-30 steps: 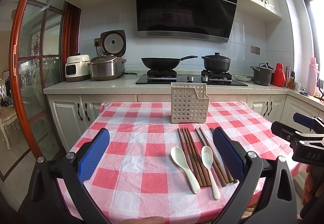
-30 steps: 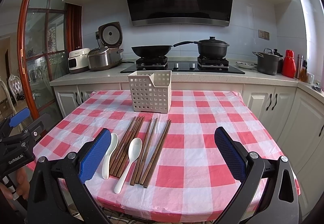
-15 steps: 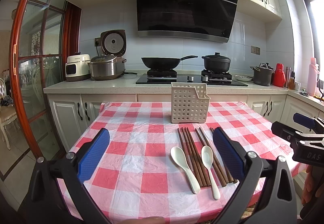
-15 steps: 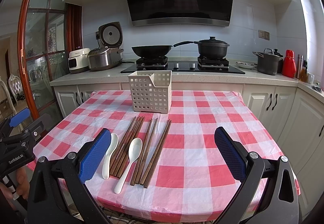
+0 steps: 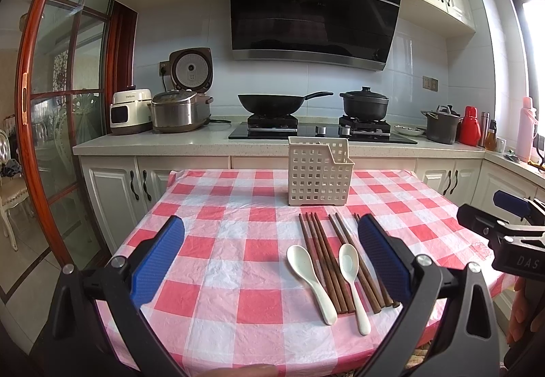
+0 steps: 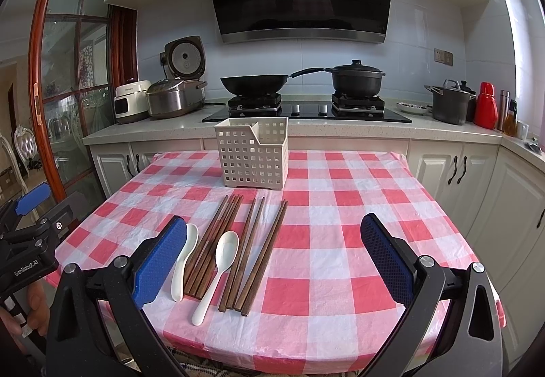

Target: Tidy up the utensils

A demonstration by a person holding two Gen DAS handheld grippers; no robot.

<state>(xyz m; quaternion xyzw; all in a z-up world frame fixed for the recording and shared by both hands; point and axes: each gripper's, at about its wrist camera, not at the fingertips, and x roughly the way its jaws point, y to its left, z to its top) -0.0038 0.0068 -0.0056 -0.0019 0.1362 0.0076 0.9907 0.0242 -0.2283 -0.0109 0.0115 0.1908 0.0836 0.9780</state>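
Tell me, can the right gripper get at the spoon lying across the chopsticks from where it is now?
Probably yes. The right gripper hangs open above the table's near edge, and the spoon lies uncovered on the chopsticks, nothing between them.

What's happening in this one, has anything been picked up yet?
Not yet. A person holds the left gripper and right gripper open above the red-and-white checked tablecloth, gripping nothing. Two white ceramic spoons and several dark wooden chopsticks lie flat on the cloth. The white perforated plastic utensil holder stands behind them, apparently with no utensils in it.
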